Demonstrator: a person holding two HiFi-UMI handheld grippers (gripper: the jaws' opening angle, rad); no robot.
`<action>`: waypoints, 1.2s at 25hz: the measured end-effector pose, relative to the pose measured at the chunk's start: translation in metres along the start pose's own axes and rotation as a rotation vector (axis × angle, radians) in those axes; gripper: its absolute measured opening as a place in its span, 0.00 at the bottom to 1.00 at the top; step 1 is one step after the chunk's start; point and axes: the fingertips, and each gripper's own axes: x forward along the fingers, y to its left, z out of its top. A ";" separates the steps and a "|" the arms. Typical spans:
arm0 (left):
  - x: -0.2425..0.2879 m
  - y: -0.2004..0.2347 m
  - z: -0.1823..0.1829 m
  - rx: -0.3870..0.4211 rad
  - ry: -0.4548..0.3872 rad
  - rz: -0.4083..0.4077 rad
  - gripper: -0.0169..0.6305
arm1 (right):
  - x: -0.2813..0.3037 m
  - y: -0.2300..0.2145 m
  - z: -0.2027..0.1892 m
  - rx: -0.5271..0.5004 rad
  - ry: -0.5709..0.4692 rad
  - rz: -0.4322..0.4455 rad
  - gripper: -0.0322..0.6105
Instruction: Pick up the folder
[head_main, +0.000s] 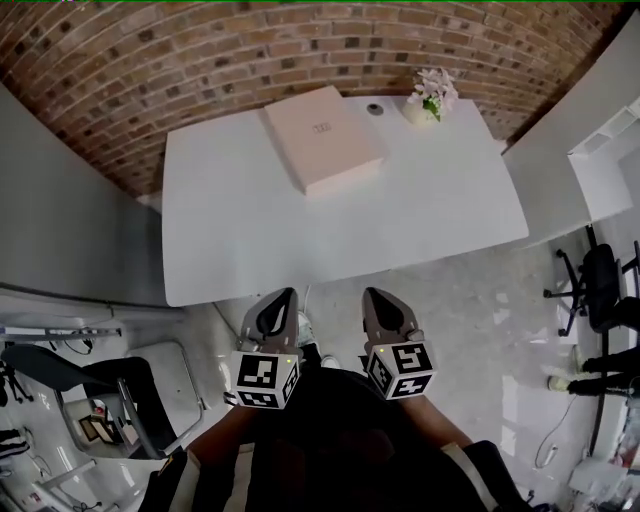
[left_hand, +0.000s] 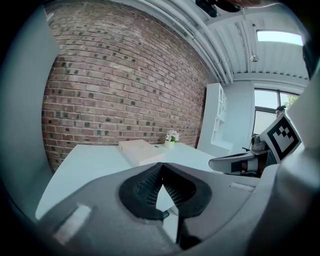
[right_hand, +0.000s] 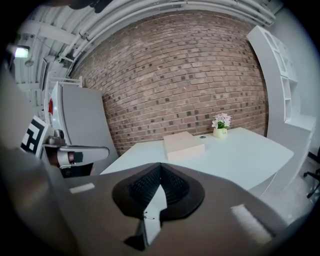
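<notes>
The folder (head_main: 323, 136) is a thick pale pink block lying flat at the far middle of the white table (head_main: 240, 230). It also shows in the left gripper view as the folder (left_hand: 140, 151) and in the right gripper view as the folder (right_hand: 183, 145). My left gripper (head_main: 290, 294) and right gripper (head_main: 370, 293) hang side by side just short of the table's near edge, both shut with nothing between the jaws. Each points toward the table, well away from the folder.
A small pot of pale flowers (head_main: 432, 95) stands at the table's far right, with a small dark round thing (head_main: 375, 109) beside it. A brick wall (head_main: 150, 60) runs behind the table. Office chairs (head_main: 600, 290) stand on the right, a grey cabinet (head_main: 60, 230) on the left.
</notes>
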 end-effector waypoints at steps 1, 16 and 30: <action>0.007 0.006 0.004 -0.008 -0.004 -0.001 0.02 | 0.007 -0.002 0.004 -0.006 0.005 -0.006 0.05; 0.049 0.054 0.033 -0.053 -0.044 -0.049 0.02 | 0.065 -0.014 0.038 -0.008 0.031 -0.082 0.05; 0.078 0.076 0.049 -0.077 -0.054 0.005 0.02 | 0.110 -0.025 0.062 -0.049 0.053 -0.027 0.05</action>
